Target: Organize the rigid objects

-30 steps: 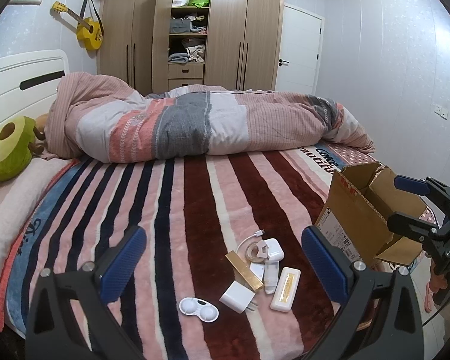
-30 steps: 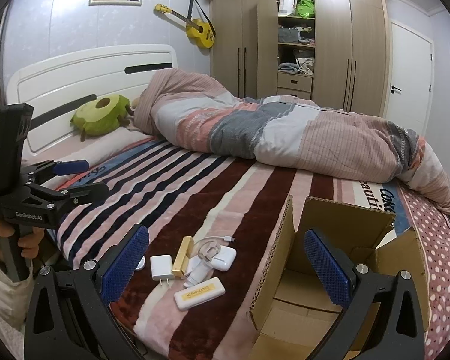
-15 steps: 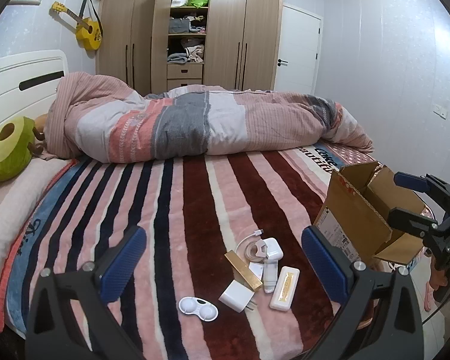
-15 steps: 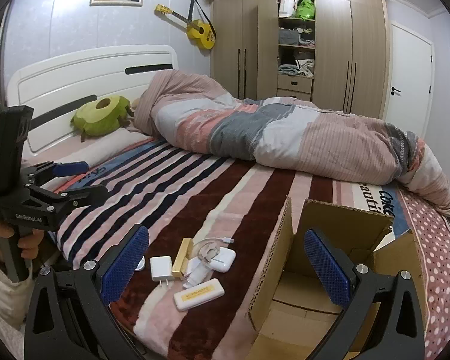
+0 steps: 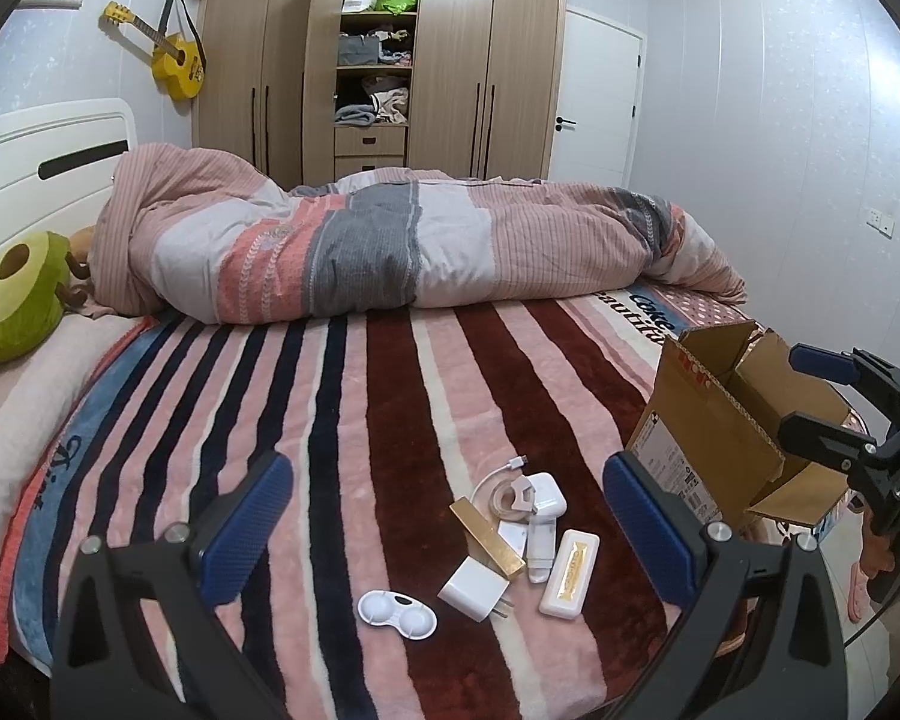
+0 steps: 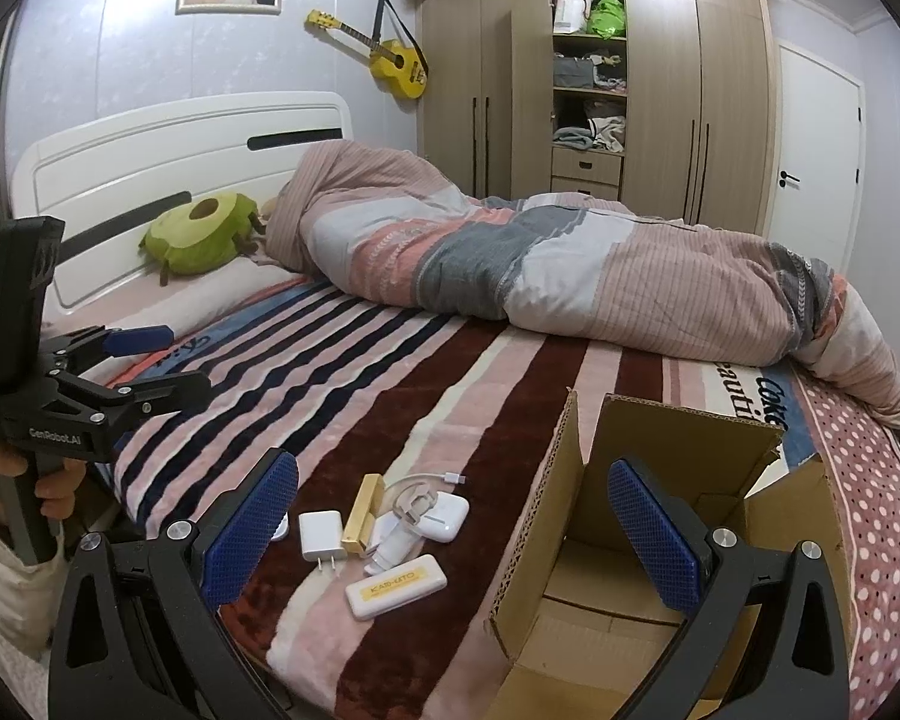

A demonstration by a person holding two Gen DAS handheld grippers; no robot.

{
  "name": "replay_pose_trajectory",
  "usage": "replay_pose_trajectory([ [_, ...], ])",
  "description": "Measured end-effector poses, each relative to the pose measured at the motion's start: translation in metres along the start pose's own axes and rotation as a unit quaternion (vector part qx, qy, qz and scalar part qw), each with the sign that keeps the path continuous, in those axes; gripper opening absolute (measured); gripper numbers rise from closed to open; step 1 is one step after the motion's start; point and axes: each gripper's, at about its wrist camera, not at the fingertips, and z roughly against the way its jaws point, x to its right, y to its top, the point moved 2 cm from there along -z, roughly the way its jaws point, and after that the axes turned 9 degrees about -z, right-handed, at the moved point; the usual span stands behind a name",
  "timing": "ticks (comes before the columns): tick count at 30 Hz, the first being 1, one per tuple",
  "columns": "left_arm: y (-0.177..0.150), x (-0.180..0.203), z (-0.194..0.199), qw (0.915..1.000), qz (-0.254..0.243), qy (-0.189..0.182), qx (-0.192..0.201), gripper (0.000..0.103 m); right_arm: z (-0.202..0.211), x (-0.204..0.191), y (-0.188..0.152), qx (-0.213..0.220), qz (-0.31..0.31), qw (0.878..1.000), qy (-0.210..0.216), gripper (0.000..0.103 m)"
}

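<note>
Small rigid objects lie clustered on the striped blanket near the bed's front edge: a white contact-lens case (image 5: 396, 613), a white charger plug (image 5: 473, 588) (image 6: 316, 535), a gold bar-shaped box (image 5: 487, 537) (image 6: 363, 507), a cream rectangular case (image 5: 570, 571) (image 6: 395, 586), a white earbud case (image 5: 547, 494) (image 6: 445, 515) with a cable. An open cardboard box (image 5: 732, 420) (image 6: 660, 516) stands to their right. My left gripper (image 5: 447, 525) is open and empty above the cluster. My right gripper (image 6: 450, 531) is open and empty, between cluster and box.
A rolled striped duvet (image 5: 390, 246) lies across the back of the bed. A green avocado plush (image 5: 12, 288) sits by the white headboard (image 6: 180, 156). A wardrobe (image 5: 378, 54), a door (image 5: 594, 102) and a yellow ukulele (image 5: 174, 60) are behind.
Both grippers have drifted only slightly; the views shift a little. Nothing was taken hold of or moved on the bed.
</note>
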Motion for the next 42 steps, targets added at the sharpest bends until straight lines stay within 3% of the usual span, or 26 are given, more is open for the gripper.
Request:
replay_pose_trajectory([
  [11, -0.002, 0.000, 0.001, 0.9999, 0.002, -0.011, 0.008, 0.103, 0.003, -0.008, -0.002, 0.009, 0.006, 1.000, 0.001, 0.101],
  [13, -0.003, -0.002, 0.003, 0.9996, 0.002, -0.023, 0.014, 0.103, 0.003, -0.015, -0.001, 0.008, 0.015, 1.000, 0.000, 0.088],
  [15, -0.004, -0.005, 0.004, 0.9992, 0.003, -0.035, 0.019, 0.103, 0.003, -0.022, 0.001, 0.006, 0.020, 1.000, 0.006, 0.069],
  [18, -0.006, -0.015, 0.006, 0.9991, 0.001, -0.036, 0.024, 0.103, -0.003, -0.043, 0.002, -0.001, 0.040, 0.999, 0.029, 0.050],
  [24, -0.027, -0.047, 0.005, 0.9991, -0.002, -0.034, 0.026, 0.102, -0.055, -0.096, -0.014, -0.050, 0.058, 0.992, 0.101, 0.049],
  [28, -0.049, -0.071, -0.008, 0.9989, 0.002, -0.047, 0.000, 0.102, -0.108, -0.118, -0.045, -0.096, 0.050, 0.985, 0.133, 0.049],
  [36, -0.089, -0.100, -0.038, 0.9970, 0.006, -0.054, -0.055, 0.102, -0.191, -0.126, -0.105, -0.175, 0.047, 0.973, 0.142, 0.049],
  [42, -0.107, -0.115, -0.047, 0.9963, 0.020, -0.041, -0.072, 0.102, -0.217, -0.137, -0.115, -0.201, 0.074, 0.966, 0.147, 0.039],
])
